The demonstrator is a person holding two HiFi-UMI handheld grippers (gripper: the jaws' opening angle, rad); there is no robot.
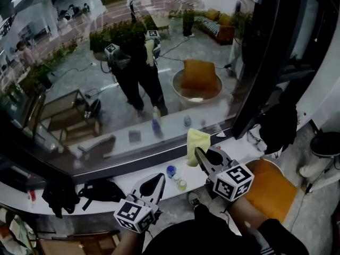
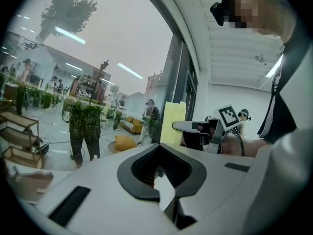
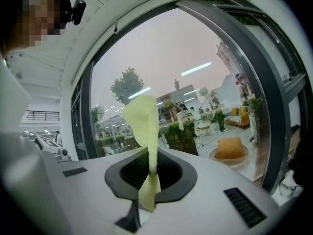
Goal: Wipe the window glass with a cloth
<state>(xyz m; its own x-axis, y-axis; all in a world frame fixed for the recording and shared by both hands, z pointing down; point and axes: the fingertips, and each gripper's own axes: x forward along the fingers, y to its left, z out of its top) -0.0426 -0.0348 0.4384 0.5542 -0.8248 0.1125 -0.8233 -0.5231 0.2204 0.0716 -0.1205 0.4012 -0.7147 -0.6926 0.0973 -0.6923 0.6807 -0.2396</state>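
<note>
Cloth (image 1: pixel 197 141) is clamped at its lower end by the right gripper (image 1: pixel 200 154), jaws closed on it, and the rest stands up free above them. It is held at the bottom edge of the window glass (image 1: pixel 133 62), just beside the dark upright frame (image 1: pixel 255 62). Contact with the glass cannot be confirmed. Step is judged as cloth presented to the pane, with the wiping stroke at or near its start. The next move likely calls for the cloth to be pressed flat on the glass and swept across, as only a narrow fold is offered. Left gripper (image 1: pixel 156 185) is held lower and back from the glass, jaws together, nothing between them. The clamp on the cloth is shown directly only in the right gripper view. The cloth's broad face is shown only in the left gripper view. The white sill (image 1: pixel 125 179) below the glass, with small bottles (image 1: pixel 171 171) on it, is shown only in the head view.
</note>
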